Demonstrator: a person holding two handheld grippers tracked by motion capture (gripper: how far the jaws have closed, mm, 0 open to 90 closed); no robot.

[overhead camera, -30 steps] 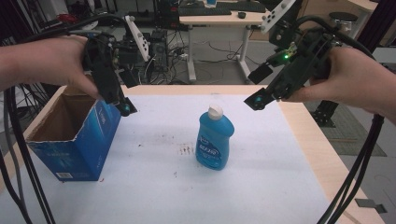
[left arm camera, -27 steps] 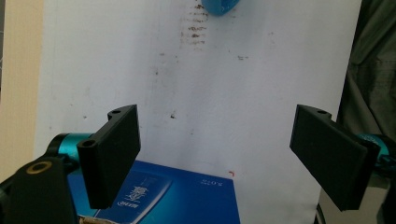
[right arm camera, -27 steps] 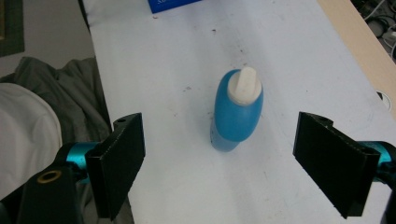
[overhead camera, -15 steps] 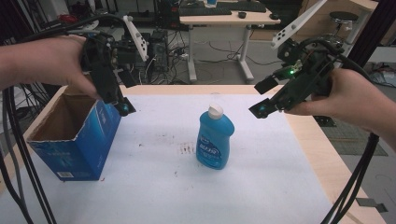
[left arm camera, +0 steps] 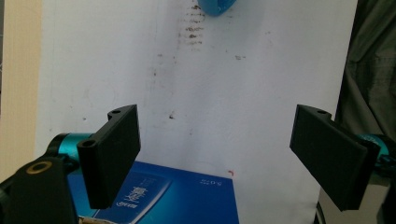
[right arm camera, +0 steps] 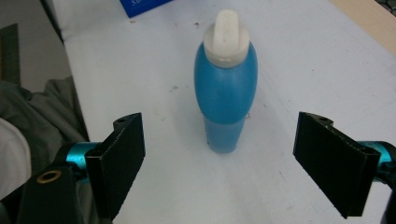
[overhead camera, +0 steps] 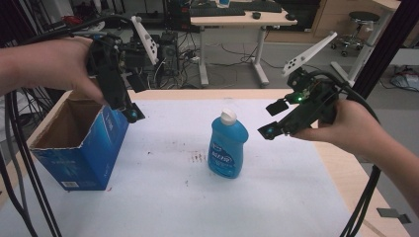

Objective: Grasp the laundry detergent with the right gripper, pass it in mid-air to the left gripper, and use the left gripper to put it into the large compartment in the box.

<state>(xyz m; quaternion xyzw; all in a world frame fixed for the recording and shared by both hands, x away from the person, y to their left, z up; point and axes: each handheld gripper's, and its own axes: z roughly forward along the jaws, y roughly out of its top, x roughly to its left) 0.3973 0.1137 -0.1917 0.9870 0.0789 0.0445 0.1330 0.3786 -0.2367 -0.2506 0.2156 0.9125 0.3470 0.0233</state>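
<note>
While its two black jaws stand wide apart with nothing between them, the right claw (overhead camera: 273, 120) hangs in the air just to the right of the blue bottle (overhead camera: 227, 145), clear of it and pointed toward it. In the right gripper view the right claw (right arm camera: 219, 161) frames that bottle (right arm camera: 226, 93) in the gap between the jaws, though the bottle stands farther off and touches neither. The bottle is upright, with a white cap (overhead camera: 228, 116) on top and a label on its front, and it stands near the middle of the white sheet (overhead camera: 276, 197) that covers the bench (overhead camera: 341, 173).

The left claw (overhead camera: 129, 112) is released as well (its jaws spread just as wide in the left gripper view), and it hovers at the far right corner of the blue cardboard box (overhead camera: 81, 148), tilted downward. Seen along the left claw (left arm camera: 217, 154), the box's blue printed side (left arm camera: 187, 198) lies below the jaws, the stained white sheet stretches beyond, and the bottom of the bottle (left arm camera: 215, 5) shows at the top edge. The box is open at the top, brown inside, and sits at the left side of the bench, well apart from the bottle. A patch of dark reddish marks (overhead camera: 197, 157) lies on the sheet just left of the bottle.
</note>
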